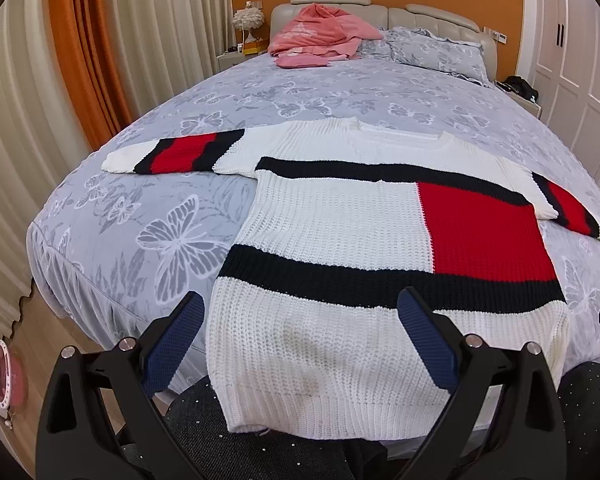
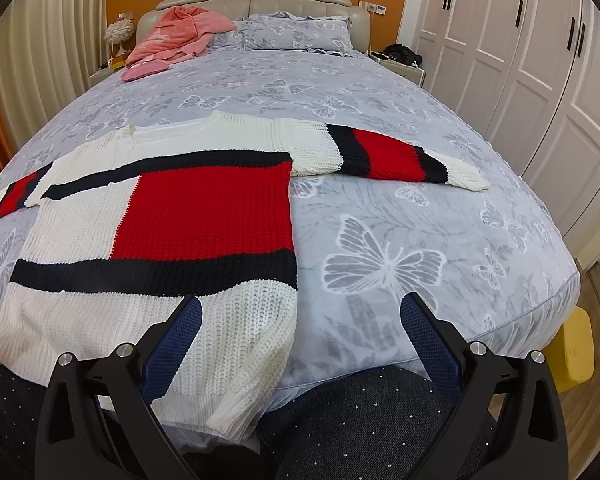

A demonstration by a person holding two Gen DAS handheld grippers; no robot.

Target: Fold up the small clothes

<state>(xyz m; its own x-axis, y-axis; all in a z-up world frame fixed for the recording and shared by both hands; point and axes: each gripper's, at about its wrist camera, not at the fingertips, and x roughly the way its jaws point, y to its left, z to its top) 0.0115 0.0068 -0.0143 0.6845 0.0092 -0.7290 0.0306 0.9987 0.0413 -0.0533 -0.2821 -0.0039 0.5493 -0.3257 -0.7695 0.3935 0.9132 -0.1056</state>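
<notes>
Nearest the left wrist camera, the left gripper [image 1: 300, 340] hangs with its jaws spread wide and nothing between them, poised over the hem of the knitted sweater [image 1: 340, 240]. That sweater lies flat, face up, on the bed [image 1: 120, 208], its hem drooping over the near edge and its neckline toward the pillows.

Going left to right: the left sleeve [image 1: 172, 154] stretches straight out across the butterfly cover, then comes the white body with dark bands and a red block, then the right sleeve [image 2: 388, 154], also laid out to the side. The right gripper [image 2: 300, 340] is likewise fully open and empty, straddling the sweater's lower right corner.

Chunky ribbed knit like this should be soft, floppy and fairly weighty, likely to stretch and sag if lifted by one point. Pinching a thick bite at a cuff or shoulder seam looks safest, since the yarn could snag.
</notes>
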